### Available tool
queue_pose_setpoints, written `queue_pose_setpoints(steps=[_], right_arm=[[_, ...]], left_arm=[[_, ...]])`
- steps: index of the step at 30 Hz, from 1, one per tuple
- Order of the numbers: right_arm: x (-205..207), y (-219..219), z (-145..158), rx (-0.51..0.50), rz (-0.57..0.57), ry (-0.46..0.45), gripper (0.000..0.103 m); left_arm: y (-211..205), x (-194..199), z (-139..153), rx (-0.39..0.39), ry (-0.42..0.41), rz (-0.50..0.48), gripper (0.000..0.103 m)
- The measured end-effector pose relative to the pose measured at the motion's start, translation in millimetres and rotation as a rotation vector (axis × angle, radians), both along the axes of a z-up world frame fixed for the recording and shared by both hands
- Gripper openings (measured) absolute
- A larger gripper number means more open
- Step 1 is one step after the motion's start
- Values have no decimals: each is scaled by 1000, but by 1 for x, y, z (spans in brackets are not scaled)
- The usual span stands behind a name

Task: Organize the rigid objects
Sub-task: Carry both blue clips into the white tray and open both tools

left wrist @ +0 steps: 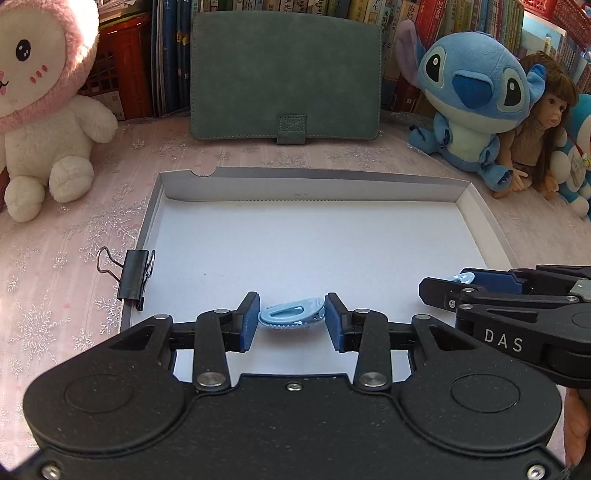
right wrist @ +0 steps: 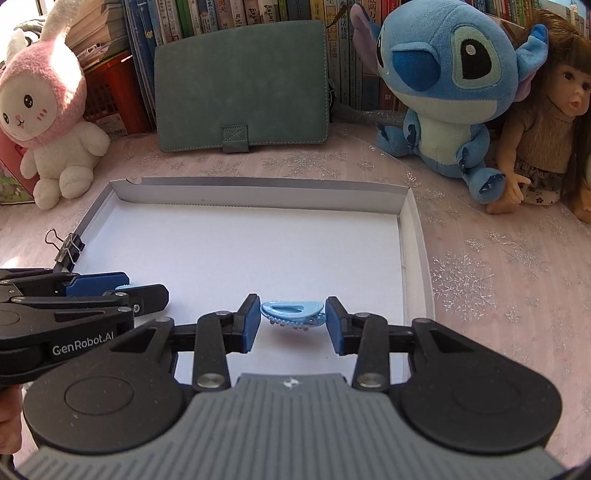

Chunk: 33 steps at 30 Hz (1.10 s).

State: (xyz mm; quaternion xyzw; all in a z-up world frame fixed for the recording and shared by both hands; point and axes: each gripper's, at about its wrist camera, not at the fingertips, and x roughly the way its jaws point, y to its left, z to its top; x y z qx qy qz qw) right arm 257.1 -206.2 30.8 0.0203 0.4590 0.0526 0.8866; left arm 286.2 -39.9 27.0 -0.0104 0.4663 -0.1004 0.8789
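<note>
Hair clip (left wrist: 291, 314) over tray (left wrist: 480, 221) near edge, w/ binder clip (left wrist: 135, 273) on left wall; notebook (left wrist: 286, 74) behind, prob. upright.

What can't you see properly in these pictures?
- Left wrist view: the right gripper covers its blue clip except one tip.
- Right wrist view: the left gripper covers the other blue clip except a sliver.
- Both views: the box's near edge is behind the gripper bodies.
- Book spines: lettering too small to read.

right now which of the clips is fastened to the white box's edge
The black metal binder clip, clamped on the shallow white cardboard box's left wall. The two light blue plastic hair clips sit in the grippers' fingers.
</note>
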Motion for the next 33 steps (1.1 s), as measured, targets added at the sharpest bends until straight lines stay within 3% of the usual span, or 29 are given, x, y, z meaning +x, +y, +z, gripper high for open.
queue_pose_setpoints(steps=[19,20,33], right_arm=[[0,5,-3,-25,16,8,49],[0,4,-3,-25,11,6,58],[-17,-5,7,-15,-18,-63,77]], left_arm=[[-8,-1,0,72,-18,-37,37],[-9,-1,0,74,-18,-41,38],[2,-15,3,102,-38,-13,79]])
